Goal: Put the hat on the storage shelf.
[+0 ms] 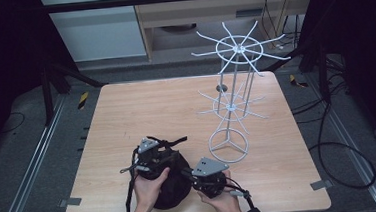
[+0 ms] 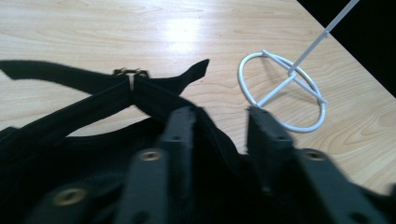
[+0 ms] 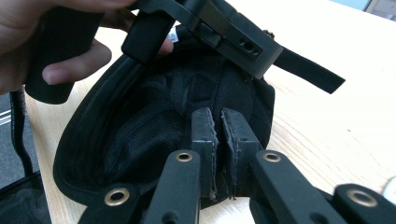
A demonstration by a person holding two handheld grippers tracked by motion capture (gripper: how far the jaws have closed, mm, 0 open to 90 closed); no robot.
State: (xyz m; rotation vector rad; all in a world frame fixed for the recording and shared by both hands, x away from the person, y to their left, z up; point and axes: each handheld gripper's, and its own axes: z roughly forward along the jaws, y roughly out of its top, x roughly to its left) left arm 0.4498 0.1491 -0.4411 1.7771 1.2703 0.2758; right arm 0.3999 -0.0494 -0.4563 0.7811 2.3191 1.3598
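Starting at the right gripper [image 3: 218, 116]: pressed nearly pad to pad at the lower centre of its own view, apparently nipping the near rim of the black cap [image 3: 140, 121]. A thin pinch, so hard to swear how much fabric sits in there. Over to the left gripper [image 2: 222, 116]: standing partly open, straddling a ridge of cap fabric at lower centre, with a sliver of table showing beside the right-hand jaw, so not yet biting. Looking outward: finds the strap [image 2: 56, 74] and its brass buckle [image 2: 130, 72] splayed across the upper left, and the base ring [image 2: 285, 93] of the white wire rack [image 1: 233, 103] off at the right. From the high view, puts the cap at bottom centre of the table [image 1: 151, 108], close to the near edge, both grippers on it, rack standing apart at centre right. Looks like securing a two-sided hold before lifting toward the rack. To do it well: keep the right pinch firm and steady; close the left squarely on the thick seam, not on the loose strap; take a full fold rather than a fingertip's worth; lift both together, level, keeping the dangling strap clear of the rack's prongs.
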